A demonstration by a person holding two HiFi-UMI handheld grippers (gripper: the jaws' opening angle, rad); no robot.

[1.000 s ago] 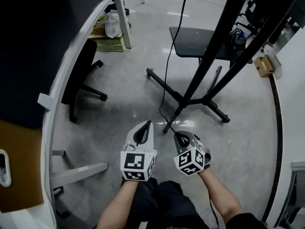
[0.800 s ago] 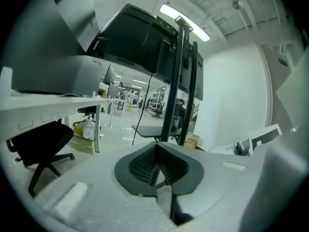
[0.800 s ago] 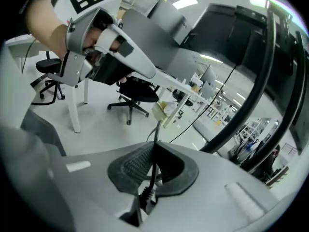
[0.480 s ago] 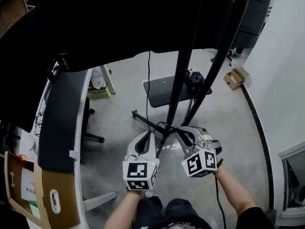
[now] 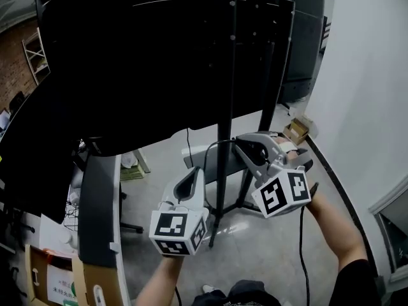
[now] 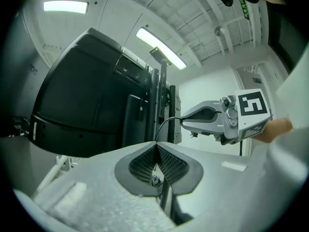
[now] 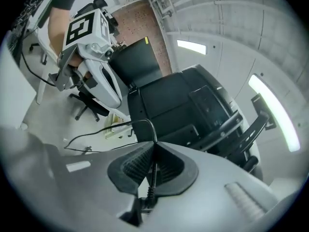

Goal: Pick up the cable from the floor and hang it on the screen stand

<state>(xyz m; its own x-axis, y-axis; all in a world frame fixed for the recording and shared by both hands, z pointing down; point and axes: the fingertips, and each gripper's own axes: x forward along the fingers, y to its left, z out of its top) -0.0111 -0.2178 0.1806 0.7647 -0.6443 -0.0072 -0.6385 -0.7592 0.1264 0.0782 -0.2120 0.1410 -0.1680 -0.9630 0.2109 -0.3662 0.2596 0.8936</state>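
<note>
- Our right claw is clamped on the black cable, which is up off the floor beside the screen stand;
- our left claw, at its 8 o'clock, is pressed together.

Head cam, above and behind both claws, looks fwd-down: left gripper, right gripper, screen stand just beyond their tips. Each gripper cam sits close behind its own jaws, tilted up, w/ the other claw in shot. All 3 share the stand.

Jaws of left gripper closed together; cable arced from right gripper toward their tip; screen stand behind.
</note>
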